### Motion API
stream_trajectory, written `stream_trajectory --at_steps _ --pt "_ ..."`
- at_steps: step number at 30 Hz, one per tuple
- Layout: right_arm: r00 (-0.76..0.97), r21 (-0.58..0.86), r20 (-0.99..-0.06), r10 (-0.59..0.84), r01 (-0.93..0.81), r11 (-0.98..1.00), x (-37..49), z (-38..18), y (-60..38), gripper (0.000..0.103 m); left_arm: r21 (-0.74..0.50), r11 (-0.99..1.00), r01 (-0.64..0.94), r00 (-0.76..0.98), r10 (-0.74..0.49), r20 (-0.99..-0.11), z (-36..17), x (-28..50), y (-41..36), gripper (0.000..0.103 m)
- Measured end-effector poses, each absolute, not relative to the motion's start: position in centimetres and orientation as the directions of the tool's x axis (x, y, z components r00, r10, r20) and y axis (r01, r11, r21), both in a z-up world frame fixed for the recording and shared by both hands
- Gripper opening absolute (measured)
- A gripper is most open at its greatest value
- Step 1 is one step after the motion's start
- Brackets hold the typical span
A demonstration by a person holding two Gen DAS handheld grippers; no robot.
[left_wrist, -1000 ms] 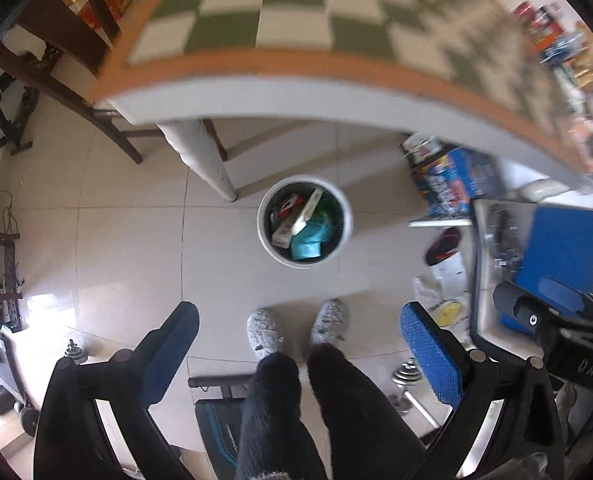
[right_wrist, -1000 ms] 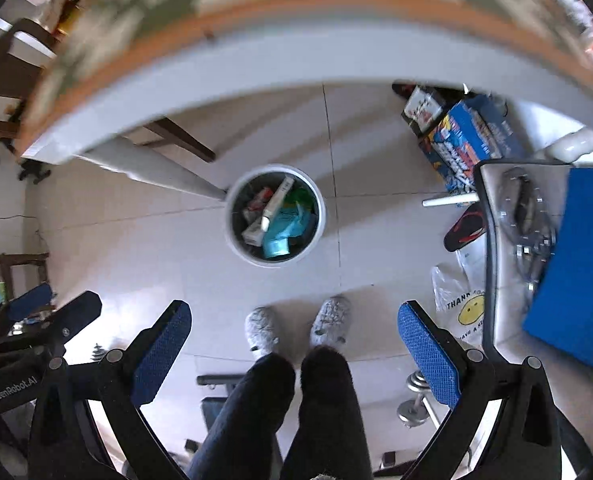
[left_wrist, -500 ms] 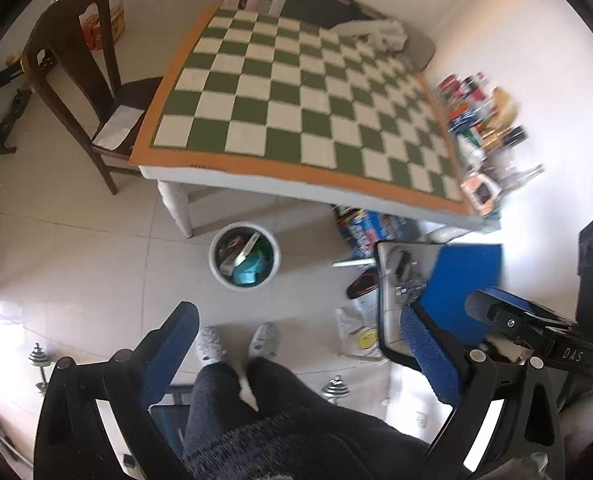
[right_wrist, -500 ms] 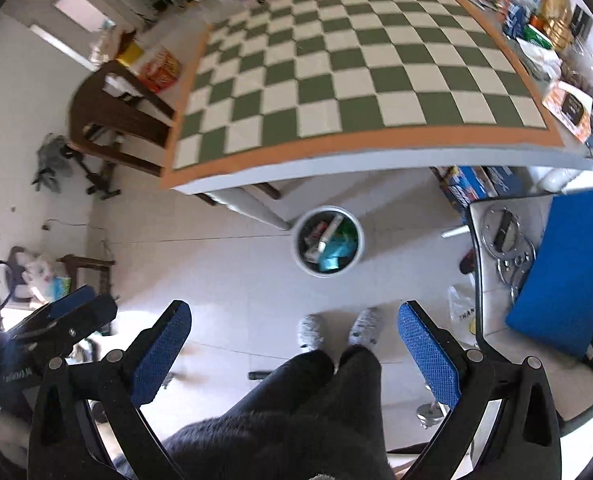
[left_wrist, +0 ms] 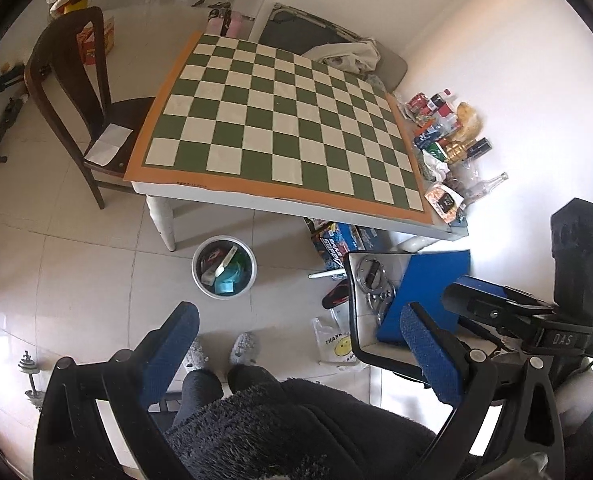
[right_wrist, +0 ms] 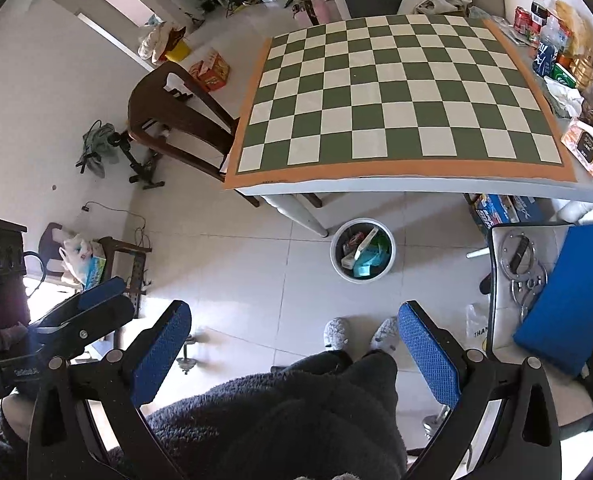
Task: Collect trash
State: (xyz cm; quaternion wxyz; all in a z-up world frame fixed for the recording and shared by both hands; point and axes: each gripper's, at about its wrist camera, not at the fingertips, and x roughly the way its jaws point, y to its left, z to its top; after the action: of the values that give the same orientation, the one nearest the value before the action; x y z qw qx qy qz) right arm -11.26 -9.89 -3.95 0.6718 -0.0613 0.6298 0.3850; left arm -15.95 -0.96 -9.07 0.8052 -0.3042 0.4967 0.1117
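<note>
A white round trash bin (left_wrist: 223, 267) stands on the tiled floor by the table's white leg, holding wrappers, a white box and teal packaging; it also shows in the right wrist view (right_wrist: 362, 255). Several packets, bottles and wrappers (left_wrist: 444, 144) lie along the table's right edge, also in the right wrist view (right_wrist: 568, 80). My left gripper (left_wrist: 300, 344) is open and empty, held high above the floor. My right gripper (right_wrist: 294, 342) is open and empty, likewise high above the person's legs.
A table with a green-and-white checkered cloth (left_wrist: 280, 128) fills the middle. A dark wooden chair (left_wrist: 80, 92) stands at its left. A side stand with a blue pad (left_wrist: 428, 292) and metal rings is at the right. A plastic bag (left_wrist: 336, 344) and boxes (left_wrist: 336, 240) lie on the floor.
Both grippers have risen and pulled back from just above the bin to high above the floor. The whole tabletop has come into view. Both stay open.
</note>
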Motion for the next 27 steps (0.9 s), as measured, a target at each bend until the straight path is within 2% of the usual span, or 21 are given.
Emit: stream_trajectory --at_steps 27 --pt "-0.125 0.394 -0.906 0.404 -0.599 0.697 -11.2 -5.1 -10.3 0.103 -0.361 0.804 -0.473 0.444 -0.136 -0.886 -9.7 -15.8 -1.3 0.103"
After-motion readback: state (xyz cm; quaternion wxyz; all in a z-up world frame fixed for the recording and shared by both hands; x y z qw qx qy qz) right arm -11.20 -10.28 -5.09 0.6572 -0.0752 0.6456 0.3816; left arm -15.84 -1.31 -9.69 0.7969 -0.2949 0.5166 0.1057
